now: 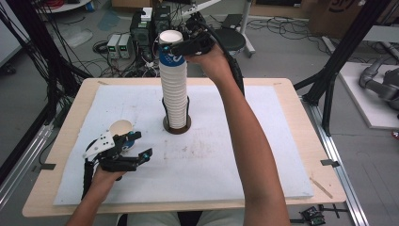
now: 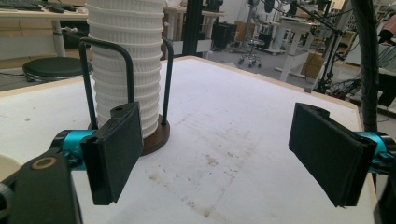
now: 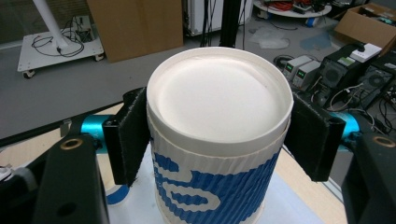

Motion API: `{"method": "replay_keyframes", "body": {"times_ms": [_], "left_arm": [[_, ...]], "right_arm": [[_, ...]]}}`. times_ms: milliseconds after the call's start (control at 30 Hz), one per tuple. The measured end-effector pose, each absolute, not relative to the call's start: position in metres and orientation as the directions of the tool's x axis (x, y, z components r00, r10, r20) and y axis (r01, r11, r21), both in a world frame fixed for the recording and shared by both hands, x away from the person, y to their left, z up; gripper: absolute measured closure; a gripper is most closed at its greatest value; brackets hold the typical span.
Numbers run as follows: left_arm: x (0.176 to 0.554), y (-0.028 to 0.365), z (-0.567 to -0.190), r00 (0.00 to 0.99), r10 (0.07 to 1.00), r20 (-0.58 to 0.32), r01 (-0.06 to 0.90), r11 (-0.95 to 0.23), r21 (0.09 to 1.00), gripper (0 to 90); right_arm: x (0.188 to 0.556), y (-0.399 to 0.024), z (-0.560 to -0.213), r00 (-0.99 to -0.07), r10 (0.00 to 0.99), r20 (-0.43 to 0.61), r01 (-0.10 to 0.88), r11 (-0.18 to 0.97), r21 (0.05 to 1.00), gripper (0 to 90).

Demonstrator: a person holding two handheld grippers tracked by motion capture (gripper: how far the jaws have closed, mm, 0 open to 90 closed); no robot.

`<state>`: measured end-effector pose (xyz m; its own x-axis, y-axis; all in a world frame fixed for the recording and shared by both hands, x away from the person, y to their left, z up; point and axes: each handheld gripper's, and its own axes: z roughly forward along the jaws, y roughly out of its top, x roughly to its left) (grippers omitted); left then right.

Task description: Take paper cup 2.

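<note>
Top cup [image 1: 170, 52] of the stack: white ribbed paper with blue print, upside down, flat white base facing up, upright, clamped at both sides near its top edge. It caps a tall stack of white ribbed paper cups [image 1: 173, 96], all inverted and nested, standing upright in a black wire holder on a round dark wooden base [image 1: 177, 126], mid tabletop toward the far edge. One loose white paper cup [image 1: 121, 128] lies on its side, near left.
</note>
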<state>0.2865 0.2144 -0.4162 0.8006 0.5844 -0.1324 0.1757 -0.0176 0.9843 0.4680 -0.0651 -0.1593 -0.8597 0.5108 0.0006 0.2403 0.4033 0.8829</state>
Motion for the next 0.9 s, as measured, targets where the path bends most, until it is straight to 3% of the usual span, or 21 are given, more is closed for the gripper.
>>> {"method": "replay_keyframes", "body": {"times_ms": [900], "left_arm": [[0.286,0.213,-0.415,0.807,0.574,-0.137,0.175,-0.011,0.985,17.7]], "right_arm": [[0.447,-0.092,-0.106,-0.847,0.532,-0.002,0.161,0.261,0.952,29.6]]}}
